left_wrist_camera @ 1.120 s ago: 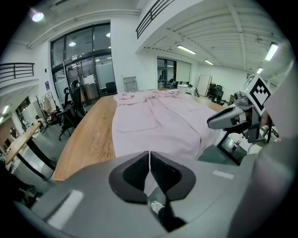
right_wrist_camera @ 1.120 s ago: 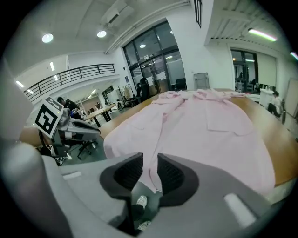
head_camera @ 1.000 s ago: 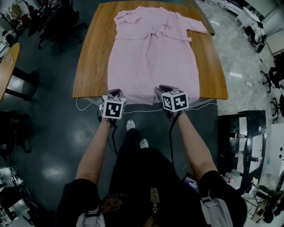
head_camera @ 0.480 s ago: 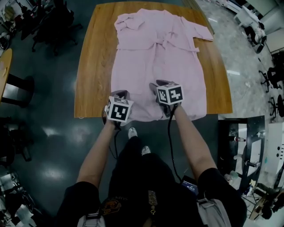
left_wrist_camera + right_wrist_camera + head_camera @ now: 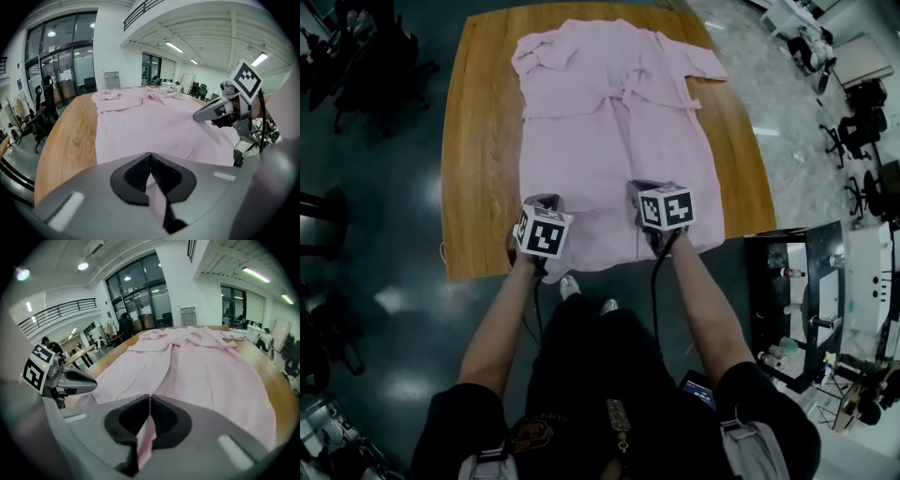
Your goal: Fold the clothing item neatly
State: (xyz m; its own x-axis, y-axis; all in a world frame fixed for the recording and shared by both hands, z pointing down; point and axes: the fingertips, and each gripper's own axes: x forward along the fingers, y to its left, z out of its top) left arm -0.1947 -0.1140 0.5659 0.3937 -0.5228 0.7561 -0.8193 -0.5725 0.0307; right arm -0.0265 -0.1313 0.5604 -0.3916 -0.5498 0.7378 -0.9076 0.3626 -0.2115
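Grippers [image 5: 150,157] [image 5: 149,399] tight on robe [image 5: 614,141], right freshly

A pale pink robe of thin cloth [image 5: 614,141] lies spread flat and front up. Its collar and short sleeves are at the end far from both grippers, and a belt is tied across its waist. Its near hem is pinched in the left gripper [image 5: 151,161] and in the right gripper [image 5: 149,404], whose jaws have just closed.

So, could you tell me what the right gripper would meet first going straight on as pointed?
Probably the pink robe spread on the table just ahead; the right gripper, jaws just closed on its hem, points down at it.
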